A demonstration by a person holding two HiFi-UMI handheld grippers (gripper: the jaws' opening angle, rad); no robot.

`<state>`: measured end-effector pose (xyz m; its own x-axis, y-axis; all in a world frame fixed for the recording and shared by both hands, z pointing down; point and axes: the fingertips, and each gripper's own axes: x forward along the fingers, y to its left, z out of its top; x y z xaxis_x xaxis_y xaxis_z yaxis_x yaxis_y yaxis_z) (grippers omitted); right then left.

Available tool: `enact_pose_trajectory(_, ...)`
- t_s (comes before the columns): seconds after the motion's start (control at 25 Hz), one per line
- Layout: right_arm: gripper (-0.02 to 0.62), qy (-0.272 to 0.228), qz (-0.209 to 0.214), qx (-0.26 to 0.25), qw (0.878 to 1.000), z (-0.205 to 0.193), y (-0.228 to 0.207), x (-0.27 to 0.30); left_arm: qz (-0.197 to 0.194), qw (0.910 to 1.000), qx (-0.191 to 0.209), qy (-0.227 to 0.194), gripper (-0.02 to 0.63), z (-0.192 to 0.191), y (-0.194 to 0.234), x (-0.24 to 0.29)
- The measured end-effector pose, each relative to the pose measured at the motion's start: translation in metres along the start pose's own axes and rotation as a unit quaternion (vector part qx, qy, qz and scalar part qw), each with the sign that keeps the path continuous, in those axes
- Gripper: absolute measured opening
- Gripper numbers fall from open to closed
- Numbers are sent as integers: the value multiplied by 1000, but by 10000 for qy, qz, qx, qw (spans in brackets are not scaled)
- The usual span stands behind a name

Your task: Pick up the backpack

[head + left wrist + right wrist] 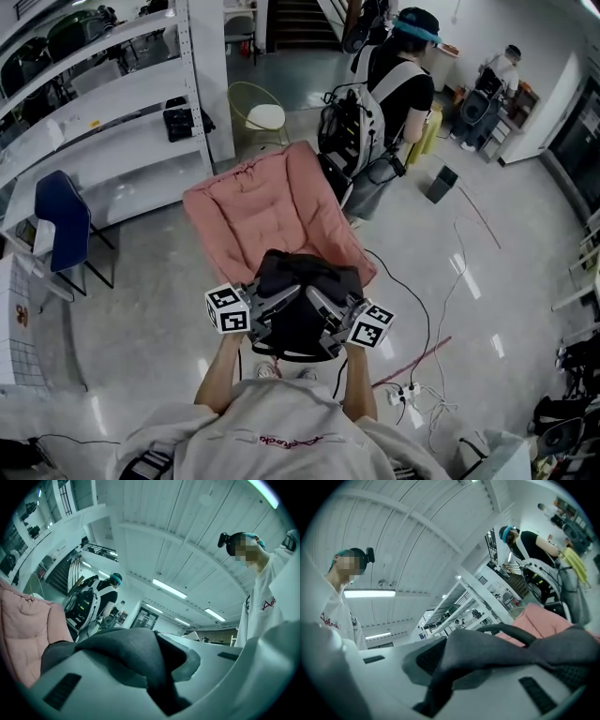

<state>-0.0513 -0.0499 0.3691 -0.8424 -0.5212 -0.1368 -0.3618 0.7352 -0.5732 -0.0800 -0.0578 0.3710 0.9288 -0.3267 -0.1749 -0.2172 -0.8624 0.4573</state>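
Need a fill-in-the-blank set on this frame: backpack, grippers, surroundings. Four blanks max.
1. The backpack is gripped by ____ grippers at once.
2. The left gripper and right gripper each have jaws ____ on its dark fabric.
3. The padded seat beyond it is coloured ____.
4. The chair beside the white shelves is coloured ____.
Missing words: two; shut; pink; blue.

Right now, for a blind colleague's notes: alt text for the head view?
The left gripper and right gripper each clamp a black backpack at the near end of a pink padded chair; another person stands beyond.
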Motion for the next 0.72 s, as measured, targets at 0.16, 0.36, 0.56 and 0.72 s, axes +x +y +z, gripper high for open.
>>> enact_pose_trajectory(0.16, 52, 87, 51, -95, 9999, -1, 6, -7, 41, 10000, 1, -90, 64, -3, -7, 0)
enact_pose_trajectory(0.36, 51, 145, 93, -172, 9997, 4, 7, -1, 58, 9999, 64, -141, 64, 4, -6, 1)
enact_pose_trajectory(0.56, 51, 101, 43, -258, 9996, 7, 8, 11, 13, 9998, 162, -127, 64, 17, -1, -4)
enact_pose_trajectory(0.72, 51, 65, 30, -319, 9995, 9, 4, 14, 19, 9996, 271, -69, 64, 21, -1, -3)
